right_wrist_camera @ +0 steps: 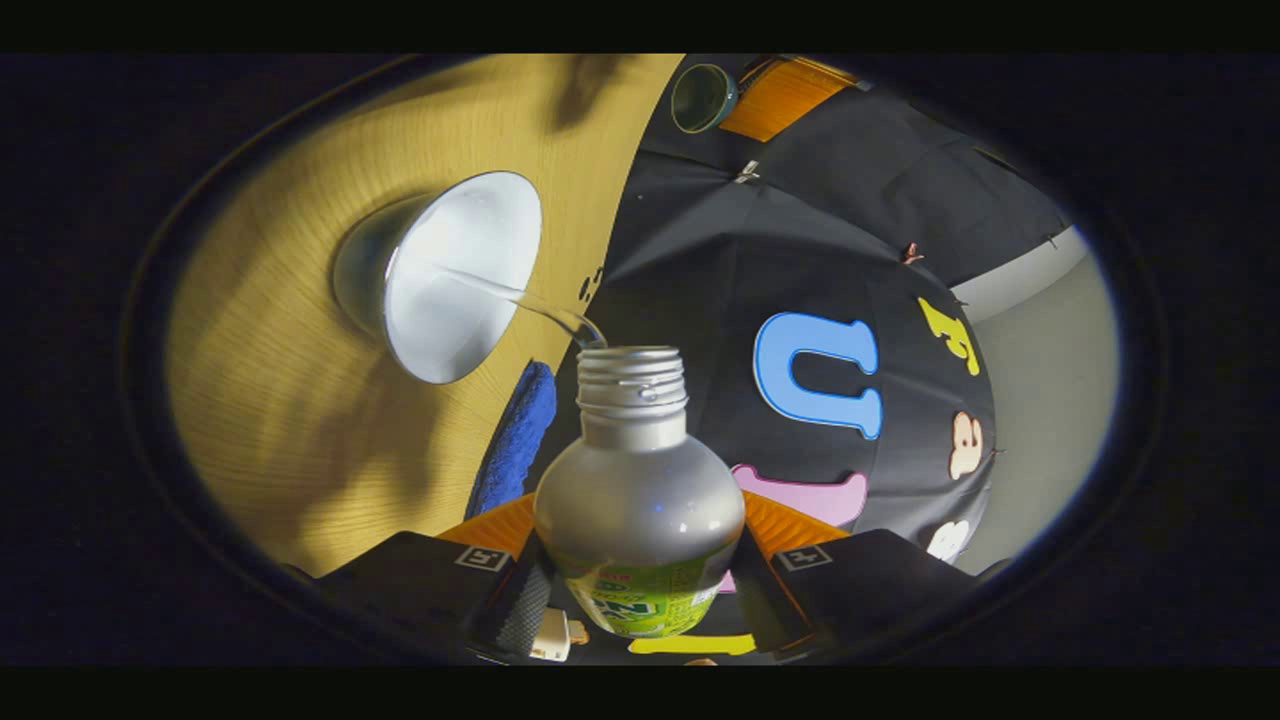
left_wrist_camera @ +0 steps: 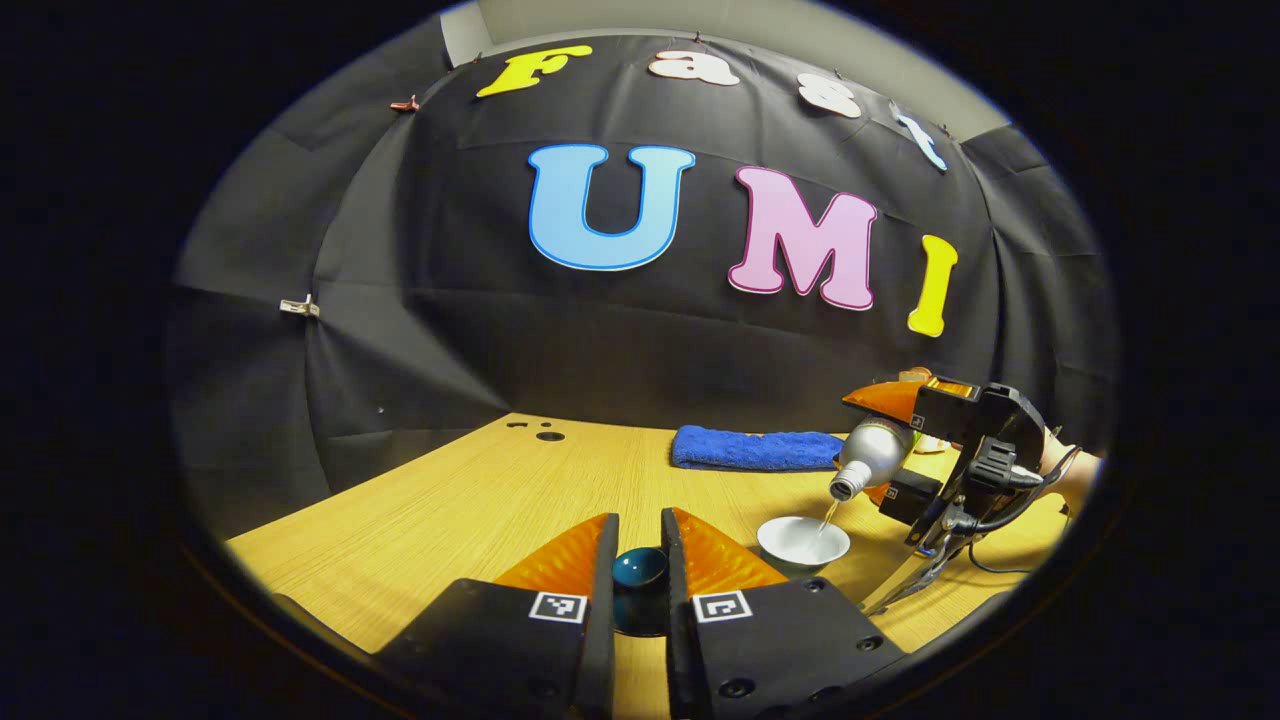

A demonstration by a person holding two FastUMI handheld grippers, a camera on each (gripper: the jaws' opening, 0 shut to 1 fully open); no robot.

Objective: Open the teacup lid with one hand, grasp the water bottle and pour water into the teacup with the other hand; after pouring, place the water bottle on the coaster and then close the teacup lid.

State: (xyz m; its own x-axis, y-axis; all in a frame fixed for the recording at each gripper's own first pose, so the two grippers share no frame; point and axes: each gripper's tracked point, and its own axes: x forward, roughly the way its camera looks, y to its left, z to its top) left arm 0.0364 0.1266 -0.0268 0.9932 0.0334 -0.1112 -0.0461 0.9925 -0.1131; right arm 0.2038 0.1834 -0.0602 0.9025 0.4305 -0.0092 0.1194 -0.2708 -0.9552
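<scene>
Clamped on the tilted water bottle [right_wrist_camera: 640, 500], your right gripper [right_wrist_camera: 640, 590] streams into the open teacup [right_wrist_camera: 450, 280] on the table [left_wrist_camera: 450, 500] while your left gripper [left_wrist_camera: 640, 590] pinches the lid [left_wrist_camera: 640, 570]; overtilting risks splashing.

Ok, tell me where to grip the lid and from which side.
Grip the lid by its round knob, as the left gripper has it now: one finger on each side, closing across it. The knob is small and ball-shaped, so it fits between the fingers; the right gripper view shows the lid's wide open bowl, probably too broad to pinch. Come from straight above.
</scene>
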